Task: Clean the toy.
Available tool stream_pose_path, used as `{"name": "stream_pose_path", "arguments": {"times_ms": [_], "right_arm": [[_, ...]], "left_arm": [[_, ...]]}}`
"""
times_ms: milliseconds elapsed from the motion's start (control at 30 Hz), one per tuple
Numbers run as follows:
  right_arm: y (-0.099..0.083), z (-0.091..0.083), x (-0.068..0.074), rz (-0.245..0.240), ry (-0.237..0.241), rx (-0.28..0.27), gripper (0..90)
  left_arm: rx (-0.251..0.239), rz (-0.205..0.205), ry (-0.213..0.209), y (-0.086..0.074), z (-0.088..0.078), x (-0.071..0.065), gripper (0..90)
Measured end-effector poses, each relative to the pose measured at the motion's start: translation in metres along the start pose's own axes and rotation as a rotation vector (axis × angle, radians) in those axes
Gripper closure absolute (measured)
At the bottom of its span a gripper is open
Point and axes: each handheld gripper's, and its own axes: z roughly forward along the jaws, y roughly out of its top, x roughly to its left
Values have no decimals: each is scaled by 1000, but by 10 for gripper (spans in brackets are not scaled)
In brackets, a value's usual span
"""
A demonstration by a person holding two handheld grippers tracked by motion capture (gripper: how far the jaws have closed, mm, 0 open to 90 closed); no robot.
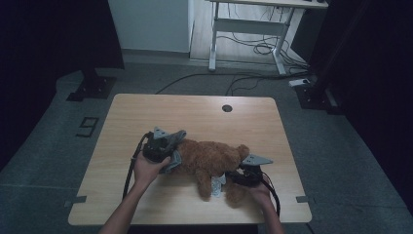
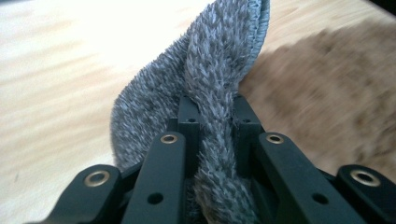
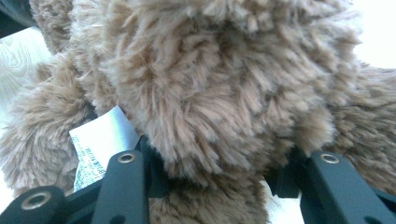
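Note:
A brown teddy bear lies on the wooden table, its white label showing near the front. My left gripper sits at the bear's left end, shut on a grey fuzzy cloth. In the left gripper view the grey cloth is pinched between the black jaws, with the bear blurred at the right. My right gripper is at the bear's right end, its jaws closed on brown plush. The right gripper view shows the bear's fur bulging between both jaws and the label at the left.
A round cable hole sits near the table's far edge. Beyond the table stand a white desk frame with cables on the floor and dark stand bases at both sides.

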Motion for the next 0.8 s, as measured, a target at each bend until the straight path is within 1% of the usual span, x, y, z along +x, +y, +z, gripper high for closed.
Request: {"name": "stream_pose_path", "arguments": {"times_ms": [67,133,233,333,367,400,467,500,600,633,700,733,767,800], "right_arm": [[0,0,0,5,1,1,513],[0,1,-1,8,1,-1,514],[1,1,-3,5,0,-2,515],[2,3,-10,-1,-4,-8,516],[2,4,-13,1,-4,-14,516],[3,5,-17,4,-1,-19,517],[3,6,-21,1,8,-27,517],[5,7,-24,1,14,-20,517],[8,9,-25,-22,10,-11,517],[8,9,-25,-22,11,-10,517],[8,10,-26,-18,14,-15,517],[8,10,-26,-16,13,-14,517],[8,10,-26,-19,11,-14,517],[8,10,-26,-19,8,-15,517]], "left_arm": [[23,-25,2,-11,4,7,783],[44,-62,-16,-23,10,14,783],[63,-99,-41,-34,19,21,784],[93,-112,-50,-38,27,24,782],[106,-109,-48,-39,29,24,782],[108,-109,-47,-38,29,24,781],[108,-101,-42,-32,24,26,779],[102,-97,-37,-28,22,26,778],[59,-77,-29,-9,8,24,777],[32,-65,-33,2,3,21,776],[-2,-45,-42,20,-3,15,775],[-15,-35,-44,27,-4,11,774],[-30,-20,-55,39,-5,5,774],[-40,-18,-68,45,-3,1,774]]}}
